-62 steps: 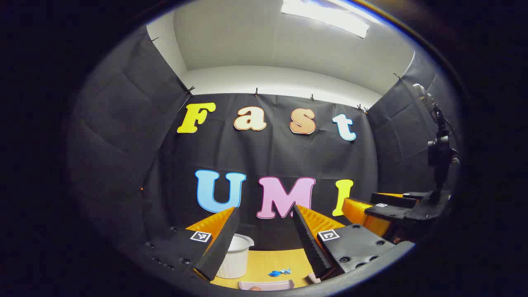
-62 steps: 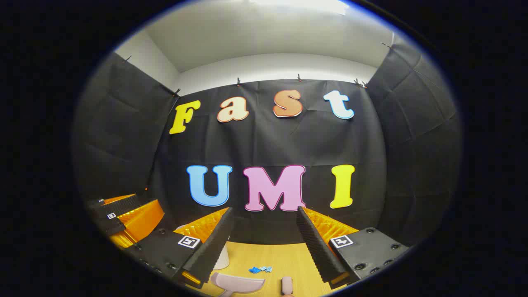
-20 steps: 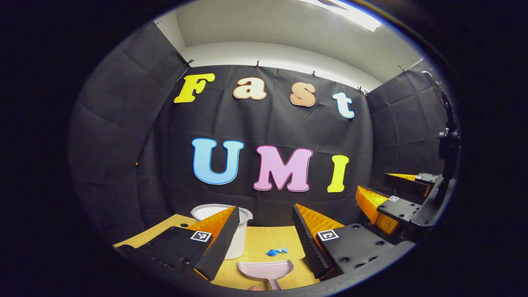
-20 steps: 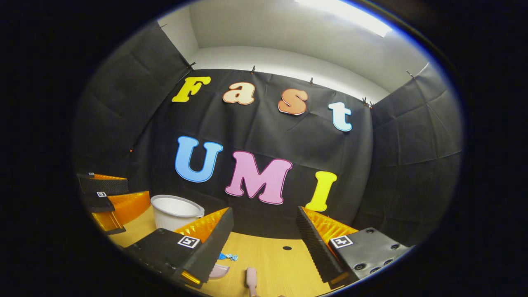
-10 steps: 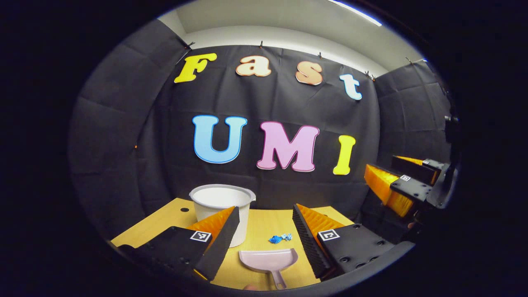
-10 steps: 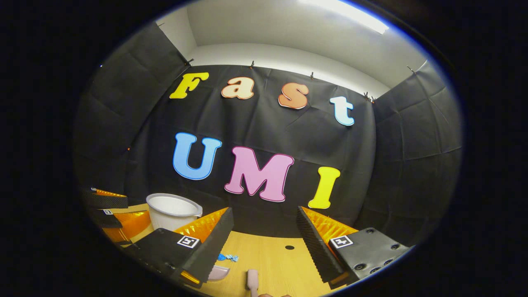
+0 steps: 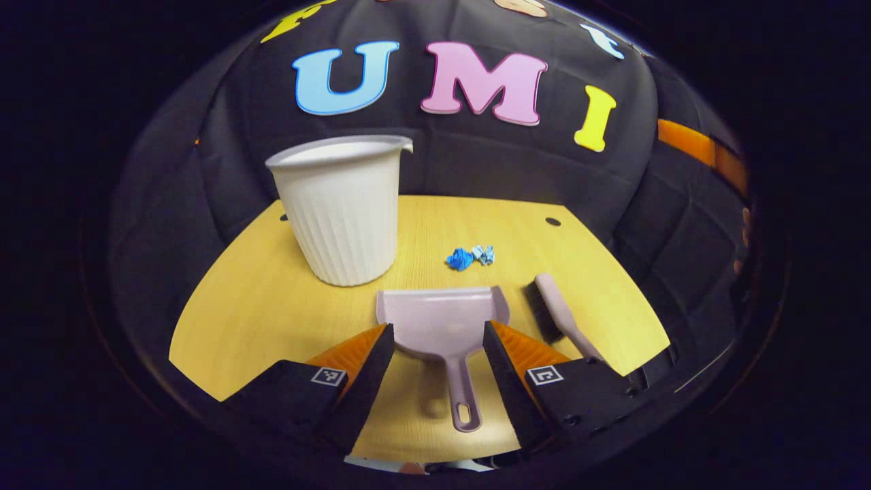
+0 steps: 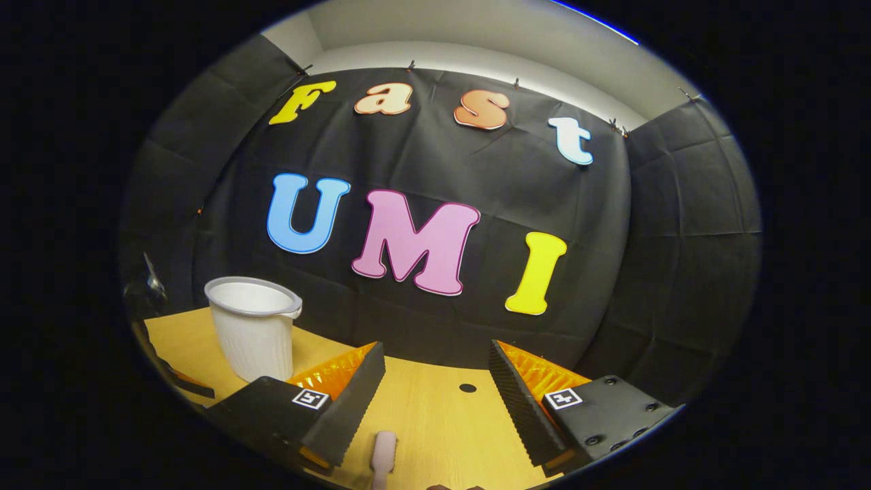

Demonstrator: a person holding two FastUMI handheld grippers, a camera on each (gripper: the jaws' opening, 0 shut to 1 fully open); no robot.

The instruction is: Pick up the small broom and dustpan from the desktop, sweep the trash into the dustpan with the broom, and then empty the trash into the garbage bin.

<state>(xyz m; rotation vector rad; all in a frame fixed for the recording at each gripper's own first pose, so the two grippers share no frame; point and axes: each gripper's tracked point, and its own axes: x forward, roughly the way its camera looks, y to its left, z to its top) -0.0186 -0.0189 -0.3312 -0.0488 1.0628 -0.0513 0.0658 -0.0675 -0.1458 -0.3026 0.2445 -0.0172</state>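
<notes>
In the left gripper view, the left gripper [image 7: 435, 340] hangs above the wooden desk [image 7: 245, 313] with its fingers spread wide, the pink dustpan [image 7: 442, 323] lying between them, handle toward the camera. A small broom [image 7: 561, 316] lies just right of it. Crumpled blue trash [image 7: 469, 256] sits beyond the dustpan, near a white ribbed bin [image 7: 343, 211].

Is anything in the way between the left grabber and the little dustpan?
Nothing visible is. The left gripper is open, and the dustpan lies on the desktop straight ahead, its handle pointing back between the fingers. The garbage bin stands off to one side, the broom to the other.
</notes>
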